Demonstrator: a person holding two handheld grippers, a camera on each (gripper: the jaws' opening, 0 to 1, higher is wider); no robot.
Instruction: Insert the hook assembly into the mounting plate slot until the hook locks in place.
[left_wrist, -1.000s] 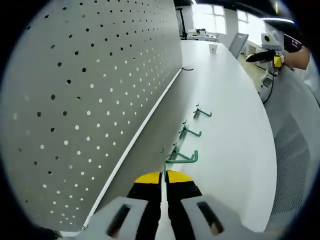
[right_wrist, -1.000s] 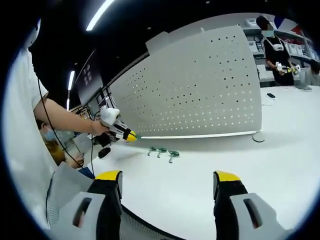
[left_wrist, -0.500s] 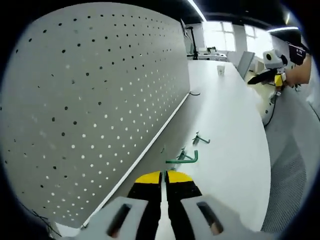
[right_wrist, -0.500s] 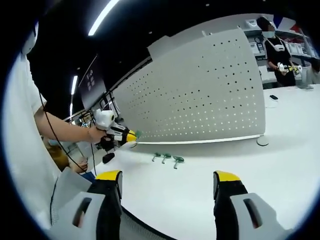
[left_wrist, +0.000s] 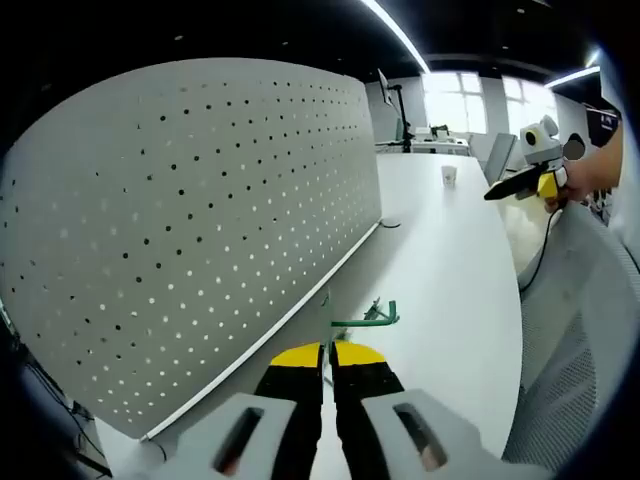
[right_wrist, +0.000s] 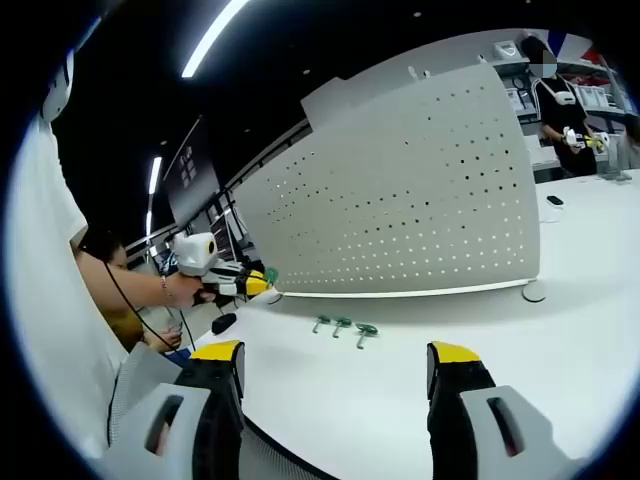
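In the left gripper view we see our left hand-held gripper (left_wrist: 327, 358) rising from six o'clock, its yellow-tipped black jaws pressed together on the stem of a green metal hook (left_wrist: 362, 320), whose crossbar sticks out just past the jaw tips toward one o'clock. The hook is held above the white table (left_wrist: 450, 270), close to the foot of the large grey perforated mounting plate (left_wrist: 190, 220), which stands upright along the table's edge and spans nine to twelve o'clock in that view. At two o'clock we see our right hand-held gripper (left_wrist: 517, 186) held in a hand (left_wrist: 590, 175) out beyond the table edge, with a small white cup (left_wrist: 449, 175) standing far down the table.

In the right gripper view our right hand-held gripper (right_wrist: 335, 365) has its two yellow-tipped jaws spread wide apart with nothing between them, hovering over the table (right_wrist: 500, 340). Near the centre, three more green hooks (right_wrist: 343, 326) lie in a short row on the table, in front of the perforated plate (right_wrist: 400, 210) and apart from it. At nine o'clock the left hand-held gripper (right_wrist: 262, 283) is held by a hand (right_wrist: 182, 290), a green tip showing at its jaws, near the plate's lower corner. A small dark object (right_wrist: 223, 323) lies on the table beneath it.
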